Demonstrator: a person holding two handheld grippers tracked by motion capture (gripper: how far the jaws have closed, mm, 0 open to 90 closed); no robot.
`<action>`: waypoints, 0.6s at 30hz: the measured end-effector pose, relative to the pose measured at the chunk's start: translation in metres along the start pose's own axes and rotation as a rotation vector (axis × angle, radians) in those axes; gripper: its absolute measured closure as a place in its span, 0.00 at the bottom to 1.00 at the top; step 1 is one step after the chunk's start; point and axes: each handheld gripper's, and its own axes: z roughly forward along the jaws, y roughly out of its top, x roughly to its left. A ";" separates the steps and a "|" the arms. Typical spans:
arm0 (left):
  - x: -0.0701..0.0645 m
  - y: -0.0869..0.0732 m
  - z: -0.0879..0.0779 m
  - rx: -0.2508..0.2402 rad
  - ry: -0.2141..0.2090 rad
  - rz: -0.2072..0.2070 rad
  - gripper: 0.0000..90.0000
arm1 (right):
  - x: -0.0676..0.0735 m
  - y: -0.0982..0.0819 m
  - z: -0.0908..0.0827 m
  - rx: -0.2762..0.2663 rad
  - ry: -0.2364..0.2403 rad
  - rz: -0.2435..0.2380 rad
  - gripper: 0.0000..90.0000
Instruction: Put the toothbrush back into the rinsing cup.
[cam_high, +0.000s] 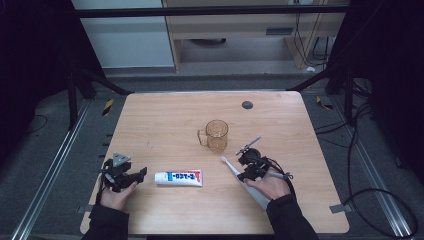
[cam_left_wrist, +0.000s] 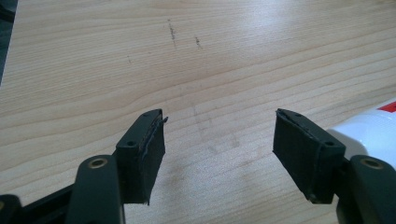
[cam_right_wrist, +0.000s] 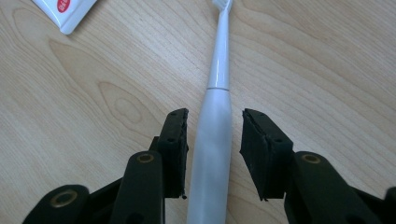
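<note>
At nine o'clock on the table (cam_high: 150, 125), the left tongs (cam_left_wrist: 219, 140) rest low in the person's hand, jaws spread wide over bare wood with nothing between them. Just beside them, toward six o'clock, a white toothpaste tube (cam_high: 178, 177) lies flat. At twelve o'clock from it stands an amber mug (cam_high: 217, 135). At four o'clock the right tongs (cam_right_wrist: 215, 135) straddle the handle of a white toothbrush (cam_right_wrist: 215, 121), jaws about half open, a gap showing on the right side.
</note>
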 end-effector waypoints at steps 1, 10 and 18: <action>0.000 0.000 0.000 0.000 0.001 -0.001 0.37 | 0.000 0.000 0.001 0.002 0.001 0.004 0.68; 0.000 0.000 0.000 0.003 0.000 0.001 0.37 | -0.002 -0.001 0.013 0.045 -0.007 0.003 0.68; 0.000 0.000 0.001 0.007 0.000 0.002 0.37 | -0.002 -0.001 0.020 0.069 0.005 0.015 0.68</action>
